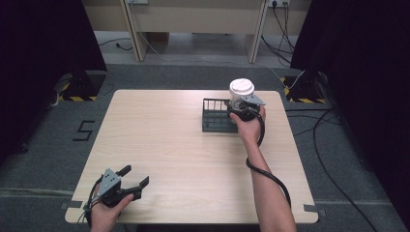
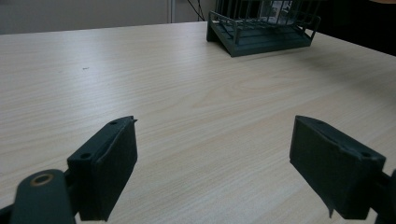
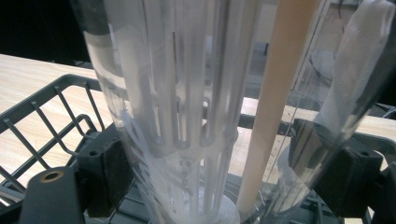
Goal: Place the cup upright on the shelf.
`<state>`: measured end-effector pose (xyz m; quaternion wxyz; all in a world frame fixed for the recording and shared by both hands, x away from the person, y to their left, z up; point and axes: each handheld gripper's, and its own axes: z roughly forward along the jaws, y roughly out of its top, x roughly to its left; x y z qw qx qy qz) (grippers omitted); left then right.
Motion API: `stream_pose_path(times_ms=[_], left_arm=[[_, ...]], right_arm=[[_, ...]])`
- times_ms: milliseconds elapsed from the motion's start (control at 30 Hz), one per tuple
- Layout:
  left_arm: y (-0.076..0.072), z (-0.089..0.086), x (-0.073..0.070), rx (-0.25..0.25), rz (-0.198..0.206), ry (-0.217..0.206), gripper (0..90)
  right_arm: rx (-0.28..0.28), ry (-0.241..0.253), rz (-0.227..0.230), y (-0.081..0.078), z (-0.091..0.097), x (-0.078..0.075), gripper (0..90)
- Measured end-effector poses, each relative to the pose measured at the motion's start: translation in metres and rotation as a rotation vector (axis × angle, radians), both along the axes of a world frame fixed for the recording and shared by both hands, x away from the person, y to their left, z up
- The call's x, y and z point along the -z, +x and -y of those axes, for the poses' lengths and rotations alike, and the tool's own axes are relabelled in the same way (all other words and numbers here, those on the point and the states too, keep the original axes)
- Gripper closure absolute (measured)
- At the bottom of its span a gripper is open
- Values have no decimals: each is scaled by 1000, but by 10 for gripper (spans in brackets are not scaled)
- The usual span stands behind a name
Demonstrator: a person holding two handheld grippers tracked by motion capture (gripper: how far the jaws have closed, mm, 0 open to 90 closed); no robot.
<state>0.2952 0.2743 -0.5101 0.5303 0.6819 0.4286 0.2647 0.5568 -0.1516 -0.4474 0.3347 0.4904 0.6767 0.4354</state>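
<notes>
Right tool [image 1: 240,107] clamps a clear cup [image 3: 196,93] with a white lid [image 1: 241,87] over the wire rack [image 1: 215,116], upper right of centre. Left tool [image 1: 126,180], lower left, spread open above the tabletop [image 1: 179,154].

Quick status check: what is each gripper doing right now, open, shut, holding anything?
Left gripper: open, empty, low over the pale wooden table.
Right gripper: shut on the clear plastic cup with white lid, at the dark wire rack.

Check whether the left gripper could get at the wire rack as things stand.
Probably yes: the left gripper, jaws open, faces the wire rack across bare table. The right gripper holding the clear cup crowds the rack's right end.
</notes>
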Motion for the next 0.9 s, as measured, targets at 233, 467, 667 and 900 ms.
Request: stream_pose_path(times_ms=[233, 467, 667, 900], left_arm=[[0, 0, 0, 2, -1, 0, 146], [0, 1, 0, 4, 0, -1, 146], [0, 1, 0, 3, 0, 0, 146], [0, 2, 0, 4, 1, 2, 146]], right_arm=[[5, 6, 3, 0, 0, 1, 177], [2, 25, 6, -3, 0, -1, 160], [-2, 35, 15, -9, 2, -3, 156], [-7, 42, 16, -19, 5, -8, 154]])
